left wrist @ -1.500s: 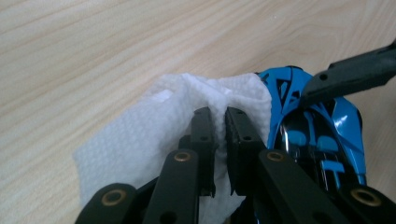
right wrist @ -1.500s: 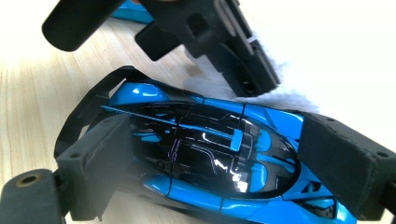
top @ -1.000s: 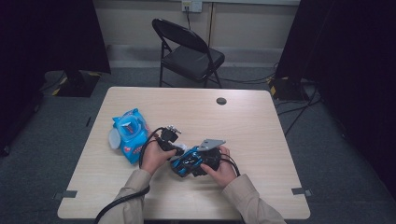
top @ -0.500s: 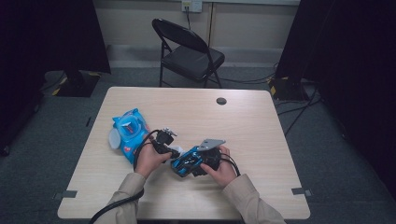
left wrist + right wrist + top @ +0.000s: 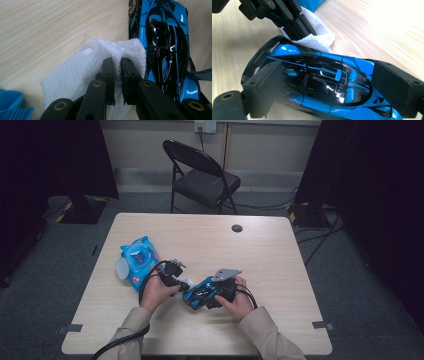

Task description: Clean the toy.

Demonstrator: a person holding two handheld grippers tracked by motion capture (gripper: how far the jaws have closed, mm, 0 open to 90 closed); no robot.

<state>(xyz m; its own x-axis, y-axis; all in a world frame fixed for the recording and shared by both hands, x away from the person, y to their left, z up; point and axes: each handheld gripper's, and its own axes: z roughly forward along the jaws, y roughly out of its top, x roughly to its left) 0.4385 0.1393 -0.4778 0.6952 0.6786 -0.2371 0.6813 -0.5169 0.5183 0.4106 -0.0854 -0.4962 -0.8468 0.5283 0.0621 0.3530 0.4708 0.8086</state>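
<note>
Little has shifted since the earlier frames: both hands stay low at the near middle of the table point(image 5: 280, 245), the left hand point(image 5: 156, 292) only slightly nearer the car. The left gripper point(image 5: 117, 62) has its jaws pressed together on a fold of a white wipe point(image 5: 85, 67), which bunches up around the pads and spreads on the wood below them. The wipe's edge touches the side of the blue and black toy sports car point(image 5: 165, 47), just beside the jaws. The right gripper point(image 5: 324, 82) holds that car point(image 5: 322, 85) clamped across its body, one padded jaw at the tail by the rear wing and the other at the nose, with the car tilted over the tabletop. A blue wipes pack point(image 5: 138, 260) lies on the table to the left, near the left hand.
</note>
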